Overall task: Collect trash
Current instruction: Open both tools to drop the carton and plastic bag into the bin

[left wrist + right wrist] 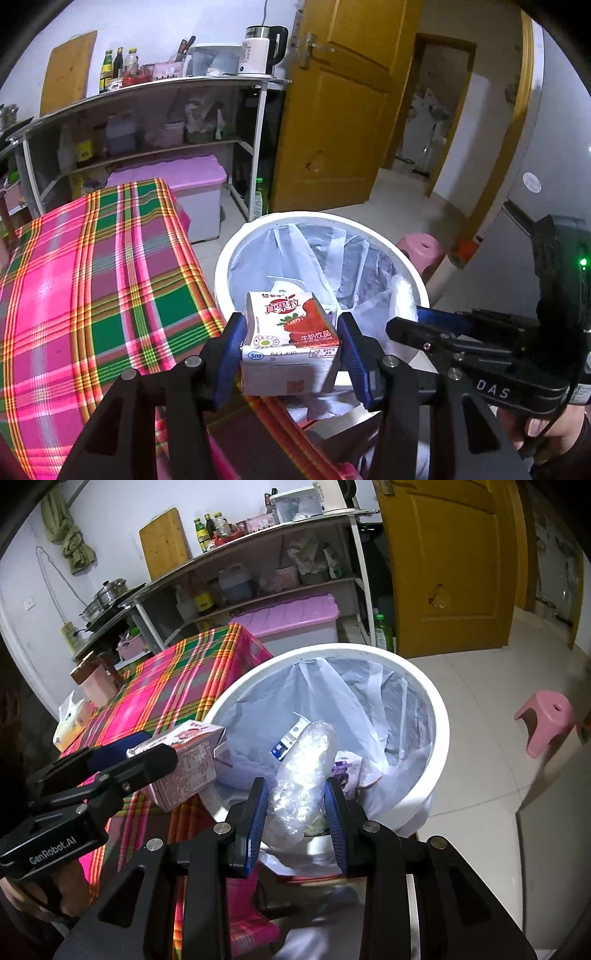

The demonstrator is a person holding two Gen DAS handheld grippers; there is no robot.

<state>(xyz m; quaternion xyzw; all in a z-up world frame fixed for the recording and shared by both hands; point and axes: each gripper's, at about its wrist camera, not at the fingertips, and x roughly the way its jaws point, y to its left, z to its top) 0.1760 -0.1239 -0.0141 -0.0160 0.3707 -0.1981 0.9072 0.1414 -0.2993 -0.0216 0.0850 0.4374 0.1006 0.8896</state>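
Plaid cloth in pink, green and yellow covers the table (92, 280), which stands just beside a round white trash bin (439, 716) lined with a pale plastic bag (354, 709). Inside the bin lie a few discarded packets, one purple. Beyond it, a pink stool (546, 720) sits on the tiled floor. At the bin's near rim, the left gripper (291, 350) has its blue pads pressed against both sides of a strawberry milk carton (291, 332), holding it over the rim. The right gripper (295, 819) is closed about a crumpled clear plastic bottle (303, 775), its fingers squeezing the lower part while the top leans over the bin's opening.
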